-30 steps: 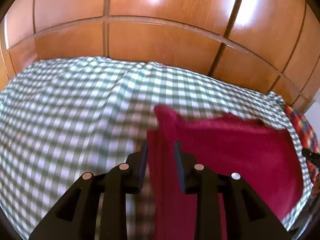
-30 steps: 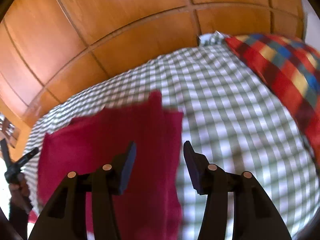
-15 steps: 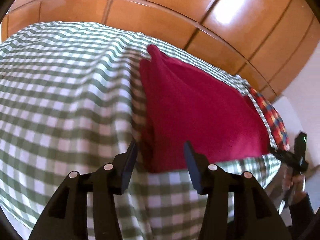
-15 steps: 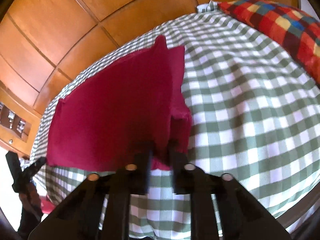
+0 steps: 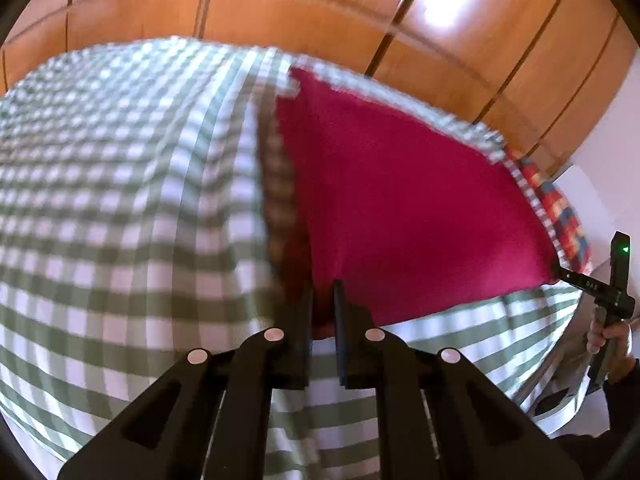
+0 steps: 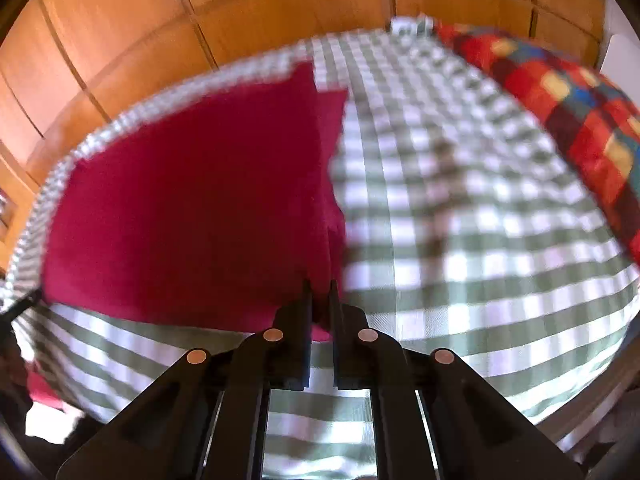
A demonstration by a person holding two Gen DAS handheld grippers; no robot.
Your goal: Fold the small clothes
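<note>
The red cloth [image 5: 400, 208] lies flat on the green checked bed [image 5: 120, 200], and the left tool [image 5: 322, 300] and right tool [image 6: 320, 300] each pinch its near edge.

Each camera sat on its own gripper and looked forward and steeply down along the two fingers, close over the bed [image 5: 120, 200]. The left view faced the near left corner of the red cloth [image 5: 400, 208], with the wooden panels [image 5: 320, 12] behind. The right view faced the cloth's near right corner, the patchwork pillow [image 6: 560, 112] at its right edge. Both views shared the cloth, the checked sheet and the panelling — seen from opposite ends.
</note>
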